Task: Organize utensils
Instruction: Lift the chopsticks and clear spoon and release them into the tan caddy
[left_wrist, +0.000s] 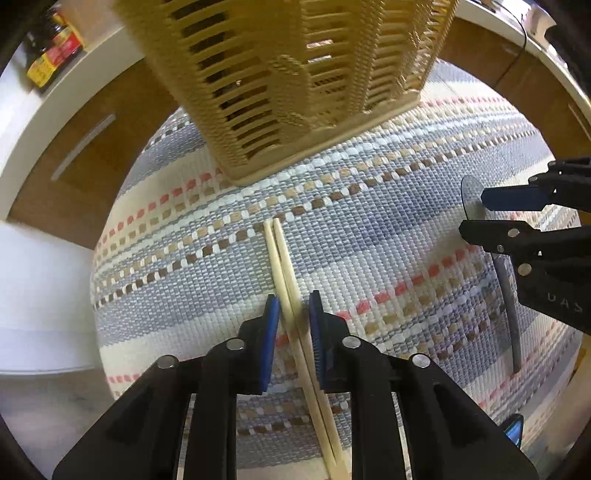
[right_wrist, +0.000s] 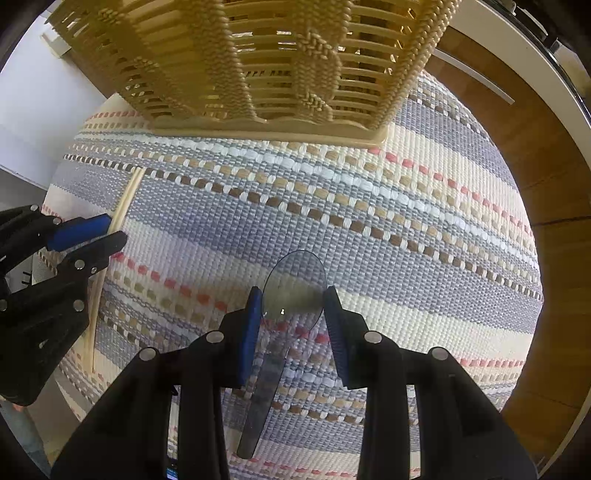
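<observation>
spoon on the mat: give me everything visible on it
The spoon is translucent grey, plastic-looking, with an oval bowl and a flat, straight handle. It lies flat on the striped woven mat, bowl toward the wicker basket, handle toward the camera. The right claw straddles the bowl, blue pads at its edges; whether they touch is unclear.

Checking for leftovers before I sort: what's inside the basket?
Through the slats of the basket only gaps of light and its woven walls show, with no utensil recognisable. Its floor and top opening are out of sight, so contents cannot be ruled out.
</observation>
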